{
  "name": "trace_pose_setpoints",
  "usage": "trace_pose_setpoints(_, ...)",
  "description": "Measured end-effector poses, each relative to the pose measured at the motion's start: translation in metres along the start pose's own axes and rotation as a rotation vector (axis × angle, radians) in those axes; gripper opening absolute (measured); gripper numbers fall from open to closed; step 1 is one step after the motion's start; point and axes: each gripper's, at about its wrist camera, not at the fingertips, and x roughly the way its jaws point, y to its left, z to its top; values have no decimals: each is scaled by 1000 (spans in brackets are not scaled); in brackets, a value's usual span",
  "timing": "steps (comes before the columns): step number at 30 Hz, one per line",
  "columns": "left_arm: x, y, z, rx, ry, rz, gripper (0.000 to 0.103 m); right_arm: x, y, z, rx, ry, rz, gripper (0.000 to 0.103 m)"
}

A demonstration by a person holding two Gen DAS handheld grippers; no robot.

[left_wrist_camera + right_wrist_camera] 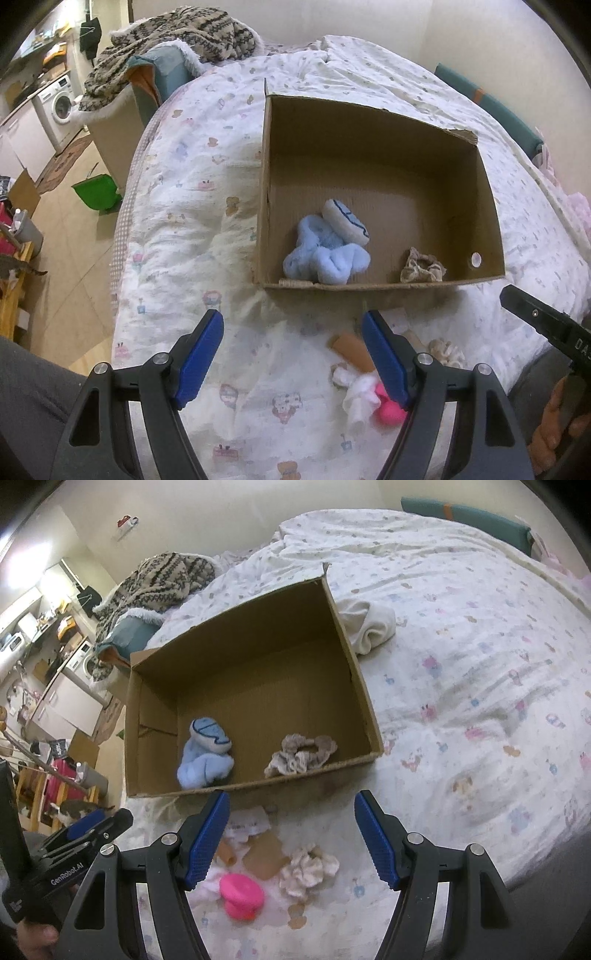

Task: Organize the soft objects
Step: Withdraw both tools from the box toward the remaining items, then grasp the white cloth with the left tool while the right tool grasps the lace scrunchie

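An open cardboard box (491,206) (364,686) sits on the bed. Inside lie a light blue fuzzy sock bundle (325,254) (205,753) and a beige scrunchie (421,271) (301,755). On the quilt in front of the box lie a pink soft toy (242,890) (388,410), a cream scrunchie (308,869) (447,352), a white cloth piece (356,395) and brown cardboard pieces (264,856) (351,349). My left gripper (293,334) is open and empty above the quilt. My right gripper (291,816) is open and empty above the small items.
A folded white cloth (369,626) lies behind the box's right wall. A patterned knit blanket (177,40) is heaped at the bed's far left. Beside the bed are the floor, a green bin (98,192) and a washing machine (59,103).
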Motion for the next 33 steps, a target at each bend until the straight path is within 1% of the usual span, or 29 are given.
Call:
trace_pose_setpoints(9, -1, 7, -12, -39, 16, 7, 75, 7, -4, -8, 39, 50, -12, 74)
trace_pose_setpoints(11, 2, 10, -14, -58, 28, 0, 75, 8, -7, -9, 52, 61, -14, 74)
trace_pose_setpoints(13, 5, 11, -15, -73, 38, -8, 75, 11, -10, -9, 75, 73, 3, 74)
trace_pose_setpoints(15, 10, 13, -16, -90, 63, -22, 75, 14, -13, -10, 92, 85, 5, 74)
trace_pose_setpoints(18, 16, 12, -19, -92, 92, -36, 75, 19, -17, -10, 119, 101, 10, 74)
trace_pose_setpoints(20, 24, 11, -21, -97, 129, -52, 75, 22, -19, -10, 132, 110, 8, 74)
trace_pose_setpoints(23, 36, 9, -28, -124, 193, -120, 75, 25, -20, -11, 140, 121, 4, 74)
trace_pose_setpoints(25, 49, -1, -35, -98, 272, -162, 75, 27, -20, -11, 140, 127, 0, 74)
trace_pose_setpoints(27, 60, -9, -43, -94, 324, -187, 72, 29, -20, -11, 144, 133, 0, 74)
trace_pose_setpoints(30, 74, -17, -49, -85, 369, -205, 63, 32, -21, -11, 148, 141, 0, 74)
trace_pose_setpoints(32, 84, -21, -55, -87, 421, -224, 38, 33, -21, -11, 146, 145, -1, 74)
trace_pose_setpoints(33, 87, -21, -57, -97, 443, -240, 34, 33, -21, -11, 145, 147, -2, 74)
